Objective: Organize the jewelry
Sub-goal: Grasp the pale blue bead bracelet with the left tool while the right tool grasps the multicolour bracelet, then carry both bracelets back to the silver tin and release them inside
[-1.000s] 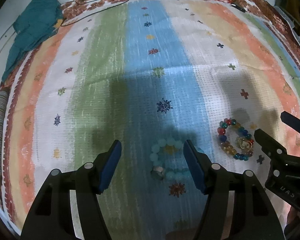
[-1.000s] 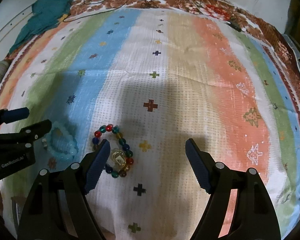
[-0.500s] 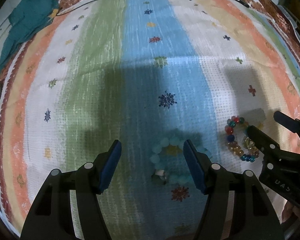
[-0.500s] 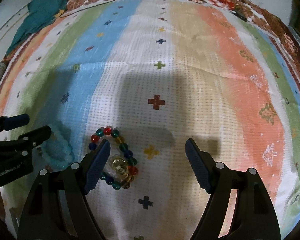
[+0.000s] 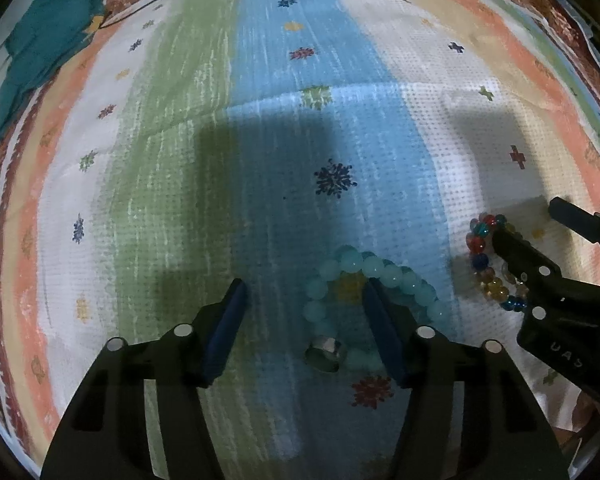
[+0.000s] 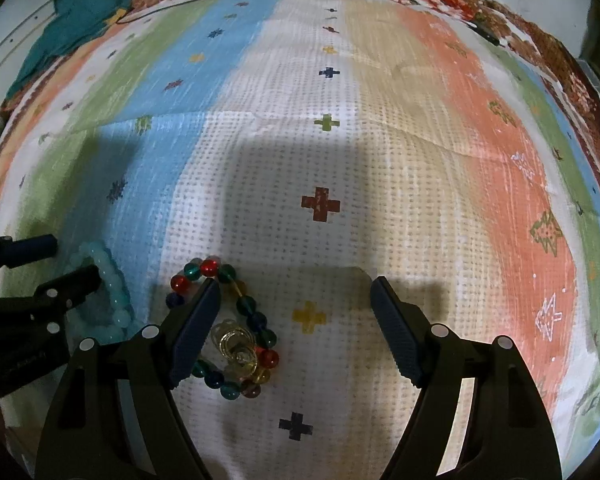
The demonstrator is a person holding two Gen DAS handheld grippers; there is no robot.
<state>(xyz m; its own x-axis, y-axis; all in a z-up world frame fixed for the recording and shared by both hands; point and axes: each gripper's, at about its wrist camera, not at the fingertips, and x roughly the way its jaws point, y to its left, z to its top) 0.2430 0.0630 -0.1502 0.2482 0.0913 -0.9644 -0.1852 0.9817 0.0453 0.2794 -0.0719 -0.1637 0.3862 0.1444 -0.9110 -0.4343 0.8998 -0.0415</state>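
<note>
Jewelry is two bead bracelets lying flat on the striped cloth (image 6: 380,152), near each other but not touching. Aqua bracelet (image 5: 374,270) sits on the blue stripe; a metal ring (image 5: 326,354) lies at its near edge, can't tell if attached. Multicolor bracelet (image 6: 240,320) sits on the white stripe, with a small gold-tone charm piece (image 6: 236,346) inside its loop.

Left claw (image 5: 304,328) is wide, holding nothing. Its right finger overlaps the aqua loop's right side, so most of the loop plus the ring falls between the fingers. Reads as lining up a pinch on the bead strand.

Right claw (image 6: 292,328) is also wide, empty. Its left finger sits over the multicolor loop's left side, the rest of the loop and the charm inside the gap. Contact with beads: can't tell.

Judgement: one claw per bracelet, so both get picked at once. Risk: round beads roll out of the pinch, soft cloth bunches under the fingers.

Teal cloth (image 5: 40,40) bunched at far left edge, not involved.
</note>
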